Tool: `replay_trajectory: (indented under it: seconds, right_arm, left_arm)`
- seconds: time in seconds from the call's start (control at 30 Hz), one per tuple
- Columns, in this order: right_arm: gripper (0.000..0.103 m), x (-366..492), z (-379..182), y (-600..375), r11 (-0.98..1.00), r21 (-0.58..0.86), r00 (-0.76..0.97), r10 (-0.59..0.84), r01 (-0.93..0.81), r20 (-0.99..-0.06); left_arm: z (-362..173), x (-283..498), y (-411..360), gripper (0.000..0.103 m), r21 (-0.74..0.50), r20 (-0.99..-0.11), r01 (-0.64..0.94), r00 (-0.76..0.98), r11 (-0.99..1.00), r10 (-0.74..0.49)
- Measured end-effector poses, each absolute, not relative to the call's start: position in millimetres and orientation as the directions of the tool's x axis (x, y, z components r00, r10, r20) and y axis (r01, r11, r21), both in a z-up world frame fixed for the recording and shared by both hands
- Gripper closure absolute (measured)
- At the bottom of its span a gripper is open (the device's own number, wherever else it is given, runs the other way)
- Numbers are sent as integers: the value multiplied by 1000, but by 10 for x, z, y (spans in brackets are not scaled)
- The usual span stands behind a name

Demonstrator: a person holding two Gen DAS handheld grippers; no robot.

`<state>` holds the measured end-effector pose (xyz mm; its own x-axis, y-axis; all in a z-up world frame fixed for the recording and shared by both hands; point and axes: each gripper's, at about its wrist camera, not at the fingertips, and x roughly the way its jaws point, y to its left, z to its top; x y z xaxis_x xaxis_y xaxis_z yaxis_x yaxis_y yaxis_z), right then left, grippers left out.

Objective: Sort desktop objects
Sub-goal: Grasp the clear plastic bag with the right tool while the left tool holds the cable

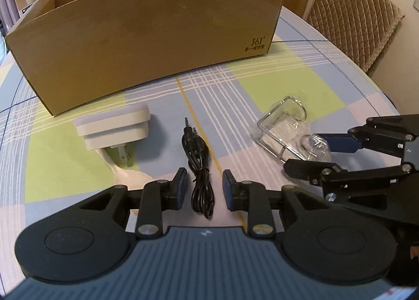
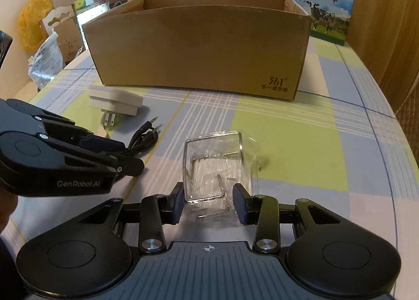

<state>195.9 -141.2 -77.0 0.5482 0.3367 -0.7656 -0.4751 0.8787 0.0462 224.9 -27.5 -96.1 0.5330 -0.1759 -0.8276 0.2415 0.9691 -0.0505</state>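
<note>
A black audio cable point(image 1: 200, 169) lies coiled on the checked tablecloth, between the fingers of my open left gripper point(image 1: 204, 188), which touch nothing. To its left lies a white plug adapter point(image 1: 112, 127). A clear plastic packet point(image 2: 217, 166) holding a bent metal wire piece sits between the fingers of my open right gripper point(image 2: 210, 201); the pads stand at its near end without squeezing it. The left wrist view shows the right gripper point(image 1: 310, 154) straddling that packet point(image 1: 282, 124). The right wrist view has the left gripper point(image 2: 125, 154) over the cable point(image 2: 146, 133), with the adapter point(image 2: 115, 102) beyond.
An open brown cardboard box point(image 1: 146, 46) point(image 2: 199, 48) stands across the far side of the table. Milk cartons point(image 2: 309, 6) and other packages crowd behind it. A crinkled plastic bag point(image 2: 44, 61) sits at the left table edge, and a padded chair point(image 1: 353, 17) at the right.
</note>
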Motion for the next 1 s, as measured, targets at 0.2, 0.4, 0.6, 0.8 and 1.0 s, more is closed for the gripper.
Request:
replay_trajectory:
  seconds: [0.2, 0.4, 0.6, 0.8, 1.0]
  right_arm:
    - [61, 1899, -832, -1309, 858, -40, 569, 303, -511, -764]
    - [62, 1871, -872, -1275, 852, -80, 586, 285, -518, -758]
    - [69, 1881, -865, -1298, 859, -71, 594, 288, -506, -752]
    - [72, 1879, -829, -1342, 869, -43, 605, 307, -493, -735]
    - [75, 1867, -778, -1366, 873, -20, 611, 323, -487, -723]
  left_arm:
    - [-975, 2213, -240, 70, -65, -821, 259, 535, 964, -200]
    - [-968, 2209, -207, 71, -82, -818, 260, 535, 962, -214]
    - [-950, 2247, -162, 92, -71, -831, 239, 523, 968, -190]
    - [-854, 2187, -141, 94, -88, -824, 231, 529, 969, -201]
    - [-811, 2117, -168, 94, -89, -821, 222, 536, 971, -197]
